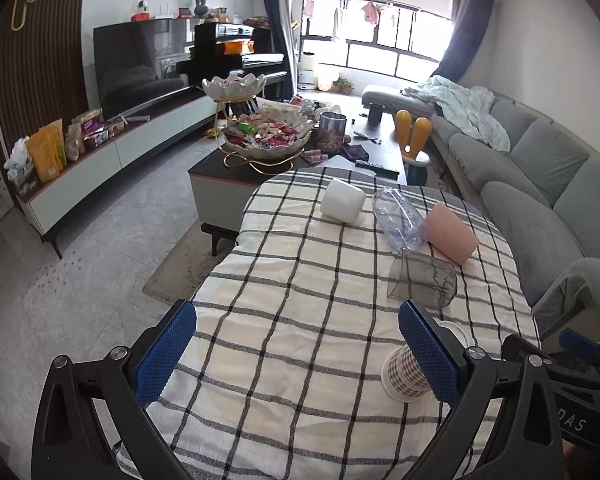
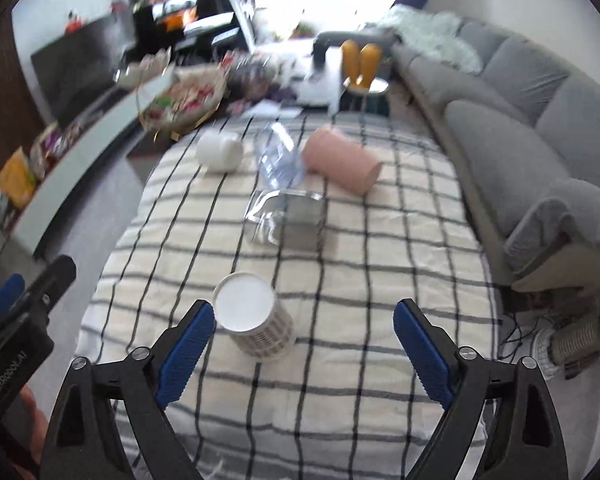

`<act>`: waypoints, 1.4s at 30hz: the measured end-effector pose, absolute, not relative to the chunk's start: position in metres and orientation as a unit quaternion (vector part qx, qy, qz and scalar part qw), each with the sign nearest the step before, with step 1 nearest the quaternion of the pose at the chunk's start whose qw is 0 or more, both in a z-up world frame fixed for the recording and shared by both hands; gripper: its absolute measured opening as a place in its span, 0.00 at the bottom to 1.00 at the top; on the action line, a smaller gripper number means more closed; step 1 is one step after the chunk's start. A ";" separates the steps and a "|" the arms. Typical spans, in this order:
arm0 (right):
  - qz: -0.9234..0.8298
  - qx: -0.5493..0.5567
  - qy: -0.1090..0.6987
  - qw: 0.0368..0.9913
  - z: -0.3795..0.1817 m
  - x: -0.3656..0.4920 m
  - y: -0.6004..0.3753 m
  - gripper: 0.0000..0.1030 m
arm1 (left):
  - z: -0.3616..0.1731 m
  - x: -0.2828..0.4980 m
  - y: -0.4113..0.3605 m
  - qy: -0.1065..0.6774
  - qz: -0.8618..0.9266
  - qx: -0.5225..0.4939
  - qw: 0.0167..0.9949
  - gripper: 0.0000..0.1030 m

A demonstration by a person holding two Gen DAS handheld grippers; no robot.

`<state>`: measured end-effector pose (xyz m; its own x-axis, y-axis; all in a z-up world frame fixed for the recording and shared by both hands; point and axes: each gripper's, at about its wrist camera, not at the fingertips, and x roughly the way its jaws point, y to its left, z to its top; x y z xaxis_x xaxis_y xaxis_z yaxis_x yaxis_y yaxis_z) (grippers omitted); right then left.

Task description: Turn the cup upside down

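Observation:
A checked paper cup (image 2: 256,320) stands upside down on the plaid cloth, flat white base up, just beside my right gripper's left finger. It also shows in the left wrist view (image 1: 406,372), partly behind my left gripper's right finger (image 1: 428,344). My right gripper (image 2: 304,344) is open and empty above the cloth. My left gripper (image 1: 298,344) is open and empty. Farther off lie on their sides a white cup (image 1: 342,200), a clear bottle (image 1: 400,216), a pink cup (image 1: 452,232) and a clear grey cup (image 1: 422,282).
The plaid-covered table (image 1: 300,280) fills the foreground. A grey sofa (image 1: 540,168) runs along the right. A dark coffee table (image 1: 236,168) with snack bowls stands beyond the far edge, a TV unit at left. The right gripper's body (image 1: 572,380) shows at lower right.

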<state>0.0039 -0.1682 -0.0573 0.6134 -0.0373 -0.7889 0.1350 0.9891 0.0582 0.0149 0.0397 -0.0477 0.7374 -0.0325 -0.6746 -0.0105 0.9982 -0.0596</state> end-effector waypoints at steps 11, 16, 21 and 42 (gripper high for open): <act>-0.073 0.038 0.329 0.941 -0.043 -0.033 -0.167 0.96 | -0.045 -0.008 0.015 0.331 -0.036 0.026 0.942 1.00; -0.086 0.040 0.306 0.947 -0.040 -0.049 -0.168 0.98 | -0.048 -0.013 0.012 0.329 -0.046 0.030 0.943 1.00; -0.086 0.046 0.310 0.946 -0.043 -0.053 -0.169 0.98 | -0.049 -0.017 0.012 0.323 -0.044 0.029 0.945 1.00; -0.085 0.044 0.291 0.952 -0.034 -0.066 -0.166 0.99 | -0.043 -0.026 0.015 0.313 -0.048 0.017 0.948 1.00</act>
<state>-0.0656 -0.1657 -0.0338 0.8164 -0.1361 -0.5612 0.1869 0.9818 0.0338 -0.0264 0.0154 -0.0433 0.7990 -0.0803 -0.5959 0.1020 0.9948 0.0028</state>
